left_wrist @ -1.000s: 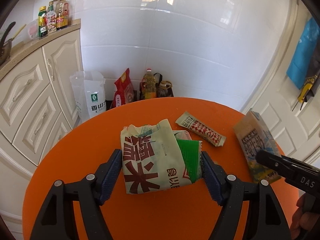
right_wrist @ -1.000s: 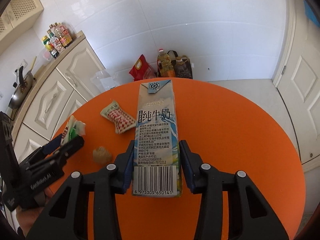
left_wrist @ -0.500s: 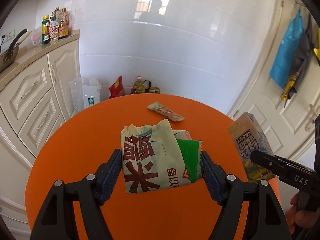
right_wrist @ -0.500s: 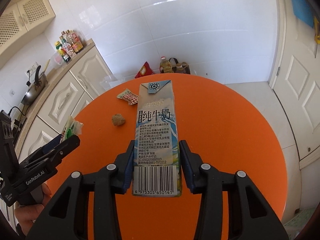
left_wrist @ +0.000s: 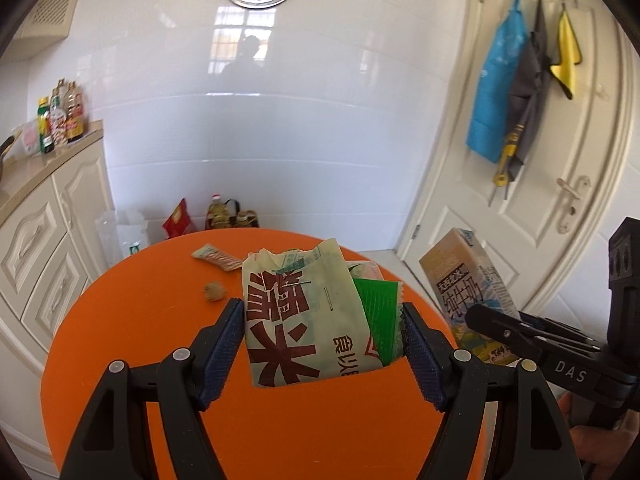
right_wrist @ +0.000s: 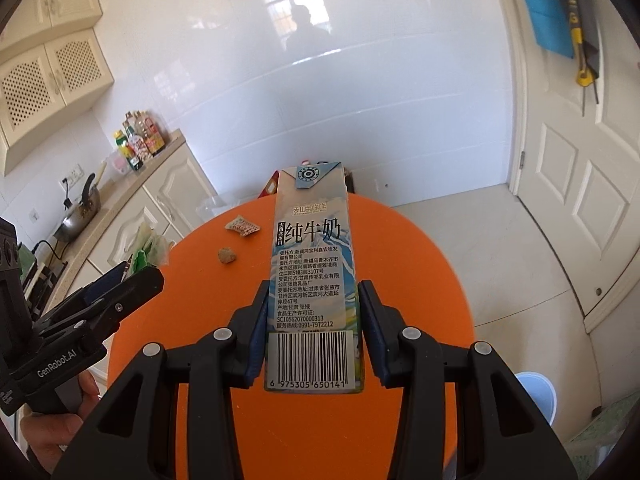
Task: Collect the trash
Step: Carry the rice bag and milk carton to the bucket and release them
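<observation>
Lifted above the orange table (left_wrist: 168, 336), the left gripper (left_wrist: 323, 334) pinches soft, crushable wrappers (left_wrist: 308, 316) across their width, while the right gripper (right_wrist: 312, 326) clamps a probably empty, light, stiff milk carton (right_wrist: 311, 264) near its base.

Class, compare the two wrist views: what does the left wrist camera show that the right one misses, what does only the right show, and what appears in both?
Only the left wrist view shows the yellow cloth hanging on the door and the printed front of the rice bag with its green packet, held in the left gripper.

Only the right wrist view shows the milk carton's barcode, the pan on the counter and the blue bin on the floor.

Both show the orange table, the milk carton in the right gripper, the snack wrapper and the brown crumpled lump.
</observation>
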A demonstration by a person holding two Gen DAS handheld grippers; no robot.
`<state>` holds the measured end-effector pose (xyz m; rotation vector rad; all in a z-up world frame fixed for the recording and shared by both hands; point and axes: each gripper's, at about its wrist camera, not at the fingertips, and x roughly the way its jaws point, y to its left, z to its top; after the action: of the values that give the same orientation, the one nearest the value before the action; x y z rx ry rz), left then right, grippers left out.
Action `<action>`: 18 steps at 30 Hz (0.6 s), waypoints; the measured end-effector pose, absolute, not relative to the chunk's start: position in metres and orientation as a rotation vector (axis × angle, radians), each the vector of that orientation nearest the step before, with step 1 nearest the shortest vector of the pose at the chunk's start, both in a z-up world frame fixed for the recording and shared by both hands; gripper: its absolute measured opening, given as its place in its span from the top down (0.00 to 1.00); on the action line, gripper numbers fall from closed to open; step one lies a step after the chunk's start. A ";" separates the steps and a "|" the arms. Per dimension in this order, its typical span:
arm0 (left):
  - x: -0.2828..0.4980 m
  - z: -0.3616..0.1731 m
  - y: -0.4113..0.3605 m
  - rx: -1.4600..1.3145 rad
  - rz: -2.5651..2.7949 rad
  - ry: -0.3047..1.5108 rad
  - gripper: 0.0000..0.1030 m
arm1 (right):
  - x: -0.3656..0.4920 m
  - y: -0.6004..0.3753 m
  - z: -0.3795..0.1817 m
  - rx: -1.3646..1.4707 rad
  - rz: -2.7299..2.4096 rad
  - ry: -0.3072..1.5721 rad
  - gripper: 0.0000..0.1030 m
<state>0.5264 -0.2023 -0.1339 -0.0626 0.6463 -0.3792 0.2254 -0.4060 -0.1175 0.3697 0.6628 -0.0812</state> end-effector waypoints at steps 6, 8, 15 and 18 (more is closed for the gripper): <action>0.485 -0.124 -0.242 0.003 -0.482 0.629 0.31 | 0.180 -0.443 -0.107 0.397 -0.155 0.616 0.61; 0.481 -0.128 -0.254 0.017 -0.518 0.638 0.31 | 0.167 -0.458 -0.109 0.413 -0.183 0.611 0.61; 0.492 -0.139 -0.268 0.040 -0.553 0.690 0.31 | 0.149 -0.497 -0.141 0.494 -0.217 0.657 0.61; 0.494 -0.135 -0.273 0.060 -0.560 0.697 0.31 | 0.145 -0.502 -0.145 0.504 -0.223 0.652 0.61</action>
<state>0.4936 -0.2734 -0.1350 0.0598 0.6967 -0.5600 0.1452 -0.5021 -0.1450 0.5041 0.6521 -0.2234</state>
